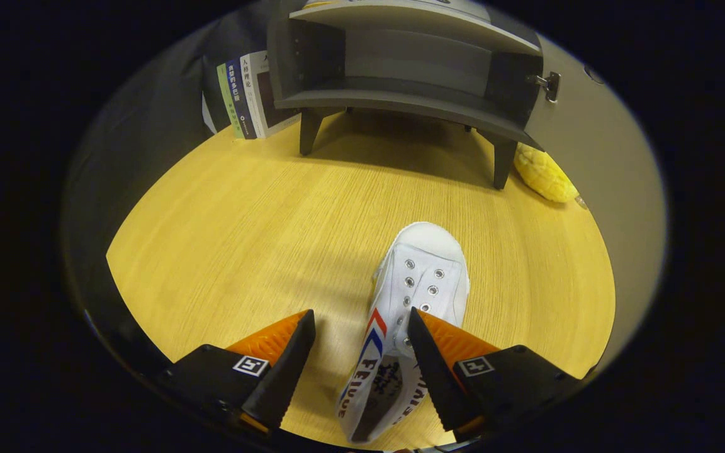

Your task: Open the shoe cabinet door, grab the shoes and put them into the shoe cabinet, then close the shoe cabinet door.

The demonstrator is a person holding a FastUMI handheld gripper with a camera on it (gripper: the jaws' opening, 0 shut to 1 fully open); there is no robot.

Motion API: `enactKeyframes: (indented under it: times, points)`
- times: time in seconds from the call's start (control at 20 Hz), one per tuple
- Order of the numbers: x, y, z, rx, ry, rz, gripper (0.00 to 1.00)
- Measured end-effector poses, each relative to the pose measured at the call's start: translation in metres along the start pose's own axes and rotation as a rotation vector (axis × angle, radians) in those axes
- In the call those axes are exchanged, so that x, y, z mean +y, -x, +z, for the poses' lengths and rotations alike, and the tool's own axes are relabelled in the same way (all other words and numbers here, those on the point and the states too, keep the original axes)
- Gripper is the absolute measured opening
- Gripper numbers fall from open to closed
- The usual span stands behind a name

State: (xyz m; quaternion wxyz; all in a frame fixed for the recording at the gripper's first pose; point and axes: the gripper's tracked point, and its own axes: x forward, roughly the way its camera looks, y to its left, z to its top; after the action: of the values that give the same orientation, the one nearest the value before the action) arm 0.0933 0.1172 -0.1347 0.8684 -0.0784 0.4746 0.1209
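The gripper hung open over the shoe, straddling it for a grasp, cabinet door open.

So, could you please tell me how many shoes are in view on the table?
1: a white shoe lies on the table between the open gripper fingers, toe toward the open cabinet.
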Motion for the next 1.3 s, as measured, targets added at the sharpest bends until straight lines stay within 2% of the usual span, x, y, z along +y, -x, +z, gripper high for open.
enactKeyframes:
  times: [0.1, 0.2, 0.25, 0.3, 0.45, 0.55, 0.6, 0.65, 0.8, 0.85, 1.05, 1.3]
  points:
    - [-0.010, -0.002, -0.006, 0.018, 0.088, -0.047, 0.93]
    - [-0.027, -0.002, -0.005, 0.020, 0.162, -0.143, 0.83]
    - [-0.032, -0.004, -0.002, 0.006, 0.177, -0.173, 0.70]
    - [-0.031, -0.005, -0.002, 0.005, 0.167, -0.175, 0.56]
    - [-0.026, 0.004, -0.002, 0.016, 0.110, -0.141, 0.32]
    - [-0.023, 0.003, -0.002, 0.030, 0.096, -0.123, 0.20]
    - [-0.020, 0.007, 0.000, 0.036, 0.068, -0.106, 0.20]
    - [-0.020, 0.007, -0.005, 0.050, 0.043, -0.087, 0.09]
    - [-0.015, 0.005, -0.006, 0.057, -0.010, -0.061, 0.08]
    - [-0.015, 0.002, -0.005, 0.061, -0.031, -0.052, 0.02]
    - [-0.017, 0.008, 0.010, 0.014, -0.107, -0.059, 0.02]
    - [-0.023, 0.051, 0.050, -0.095, -0.131, -0.089, 0.02]
